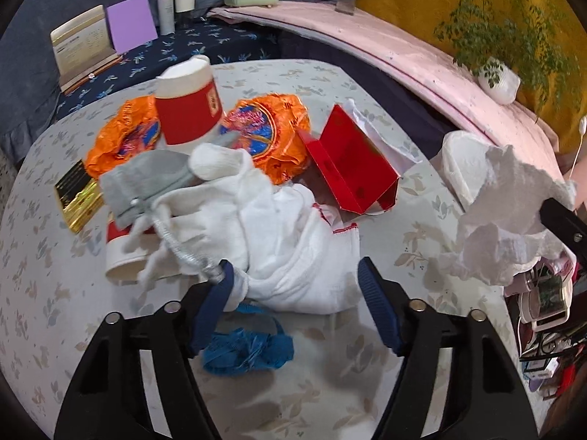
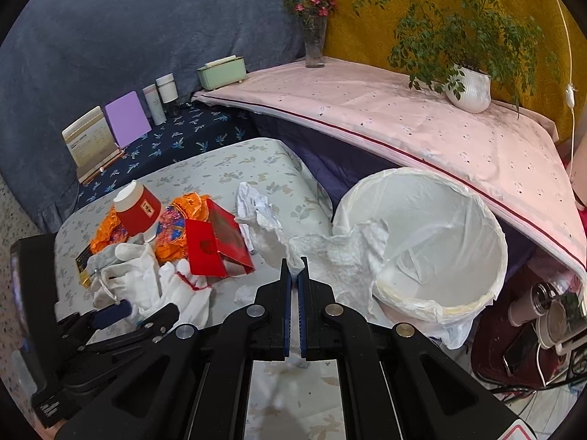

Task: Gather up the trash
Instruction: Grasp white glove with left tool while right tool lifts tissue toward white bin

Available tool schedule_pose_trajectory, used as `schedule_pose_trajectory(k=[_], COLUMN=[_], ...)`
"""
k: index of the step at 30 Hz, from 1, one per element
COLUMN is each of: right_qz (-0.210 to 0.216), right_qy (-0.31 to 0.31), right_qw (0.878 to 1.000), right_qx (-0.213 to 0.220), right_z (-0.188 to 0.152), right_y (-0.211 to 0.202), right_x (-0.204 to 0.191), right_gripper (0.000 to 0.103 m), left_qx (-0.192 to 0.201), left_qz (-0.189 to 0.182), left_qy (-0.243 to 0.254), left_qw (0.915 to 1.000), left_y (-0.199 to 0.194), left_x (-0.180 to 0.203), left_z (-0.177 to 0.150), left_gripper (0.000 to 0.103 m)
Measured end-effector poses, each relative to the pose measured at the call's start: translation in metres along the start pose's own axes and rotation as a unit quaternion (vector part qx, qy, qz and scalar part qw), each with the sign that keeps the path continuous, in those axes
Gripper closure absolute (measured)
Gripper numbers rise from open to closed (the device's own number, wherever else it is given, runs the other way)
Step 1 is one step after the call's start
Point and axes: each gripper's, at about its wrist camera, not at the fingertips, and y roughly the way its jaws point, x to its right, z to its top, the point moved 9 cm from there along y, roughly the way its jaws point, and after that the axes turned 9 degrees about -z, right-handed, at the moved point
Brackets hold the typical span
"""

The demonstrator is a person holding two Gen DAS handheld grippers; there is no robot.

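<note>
Right now the right gripper (image 2: 294,275) has its jaws drawn almost together on a crumpled white tissue (image 2: 341,256), pinching it by its near left edge. The paper's bulk trails up and to the right from the fingertips, so that its far end already overlaps the near rim of the lined white trash bin (image 2: 488,220) in this view. I cannot tell whether the tissue touches the liner or hangs above it. The bin stands off the right edge of the floral-cloth table (image 2: 227,168), ahead and to the right of this claw, so the coming move, as I judge it, is a short carry forward and rightward until the pinch point itself is over the opening, then a release.

The left gripper (image 1: 293,311) stands wide, its blue pads (image 1: 374,308) on either side of a white work glove (image 1: 279,242) lying in the litter heap. It hovers low over the glove; contact is unclear. A blue scrap (image 1: 249,352) lies on the cloth just below those jaws. Behind the glove sit a red paper cup (image 1: 190,110), orange foil wrappers (image 1: 271,135), an open red box (image 1: 352,161) and a gold-and-black packet (image 1: 79,194). That heap lies well left of the bin, so the right hand is plainly the nearer one to the drop.
</note>
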Motion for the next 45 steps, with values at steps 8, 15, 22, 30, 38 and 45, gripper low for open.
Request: schedule_pose_trajectory(k=[8, 15, 22, 30, 38, 45], right_qz=[-0.001, 0.004, 0.014, 0.007, 0.012, 0.02], right_qy=[0.012, 0.021, 0.041, 0.05, 0.05, 0.041], right_qw=[1.0, 1.0, 0.999, 0.998, 0.998, 0.999], right_qx=[-0.014, 0.001, 0.024, 0.04, 0.031, 0.02], right_z=[-0.009, 0.0, 0.014, 0.016, 0.005, -0.006], right_y=[0.009, -0.002, -0.021, -0.036, -0.038, -0.035], right_x=[0.014, 0.022, 0.036, 0.053, 0.055, 0.045], right_gripper=[0.1, 0.1, 0.1, 0.1, 0.1, 0.1], left_qx=[-0.029, -0.02, 0.007, 0.015, -0.009, -0.011], left_qz=[0.021, -0.001, -0.036, -0.056, -0.076, -0.053], left_qy=[0.022, 0.031, 0.05, 0.052, 0.032, 0.007], left_qw=[0.9991, 0.9993, 0.9981, 0.997, 0.9965, 0.9985], left_y=[0.02, 0.0, -0.031, -0.047, -0.053, -0.07], left_x=[0.004, 0.029, 0.07, 0.087, 0.067, 0.026], left_z=[-0.007, -0.005, 0.007, 0.007, -0.024, -0.057], left_gripper=[0.087, 0.09, 0.09, 0.09, 0.085, 0.047])
